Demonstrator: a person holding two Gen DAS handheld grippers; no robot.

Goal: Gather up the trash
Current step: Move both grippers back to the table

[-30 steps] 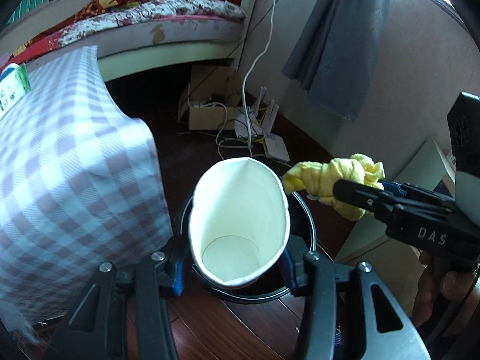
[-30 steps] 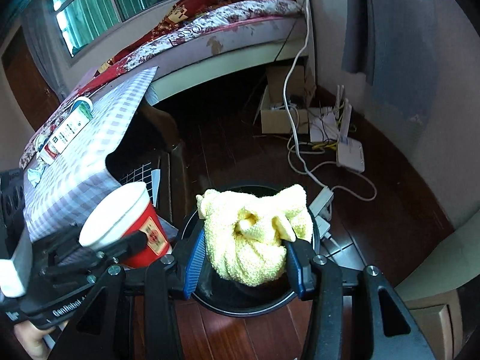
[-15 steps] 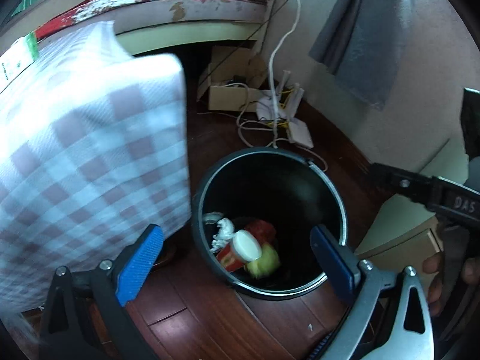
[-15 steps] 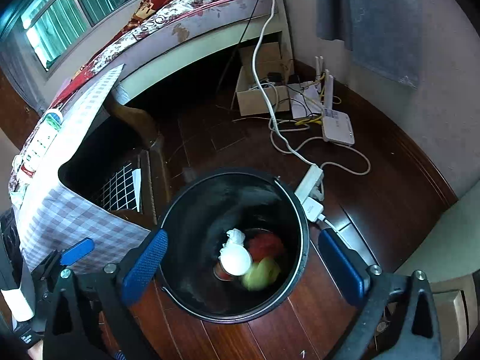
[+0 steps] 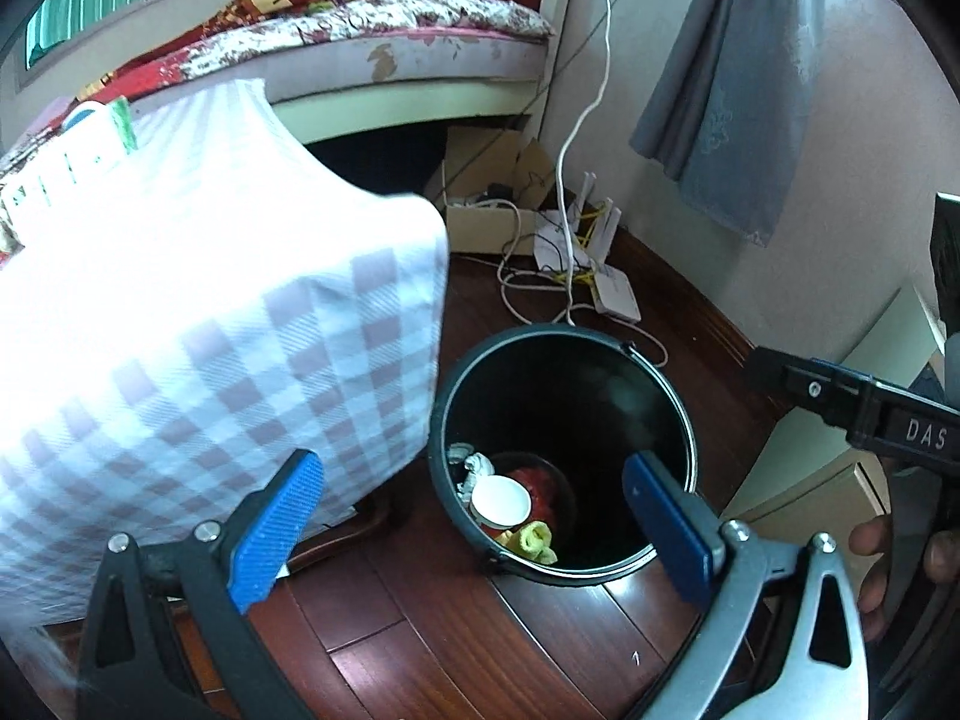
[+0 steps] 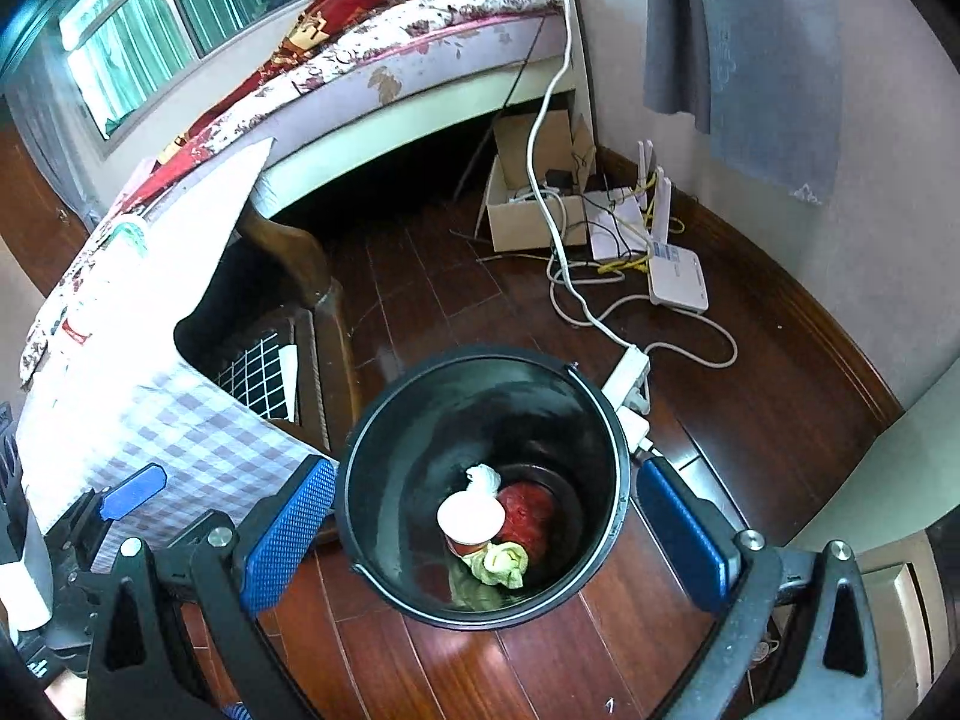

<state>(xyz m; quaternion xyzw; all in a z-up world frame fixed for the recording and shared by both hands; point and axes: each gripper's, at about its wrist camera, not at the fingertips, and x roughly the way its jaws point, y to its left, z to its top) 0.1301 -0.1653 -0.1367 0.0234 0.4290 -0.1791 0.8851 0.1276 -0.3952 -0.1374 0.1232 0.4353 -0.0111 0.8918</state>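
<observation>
A black bin (image 5: pixel 660 396) (image 6: pixel 384 438) stands on the wooden floor. Inside lie a red paper cup with a white rim (image 5: pixel 501 495) (image 6: pixel 471 517), a yellow cloth (image 5: pixel 534 540) (image 6: pixel 498 561) and a white crumpled scrap (image 5: pixel 477 465) (image 6: pixel 483 477). My left gripper (image 5: pixel 474 528) is open and empty above the bin's near left side. My right gripper (image 6: pixel 486 528) is open and empty, its blue pads either side of the bin. The right gripper's body shows at the right of the left wrist view (image 5: pixel 870 414).
A table with a checked cloth (image 5: pixel 198 324) (image 6: pixel 168 414) stands left of the bin. A cardboard box (image 6: pixel 528 204), a router (image 6: pixel 678 282) and cables (image 6: pixel 576 294) lie on the floor behind. A bed (image 6: pixel 390 60) is at the back, a pale cabinet (image 5: pixel 840 480) at right.
Both grippers opened and dropped the cup and the yellow cloth into the bin. Both have since pulled back and up; the trash has settled at the bottom.
</observation>
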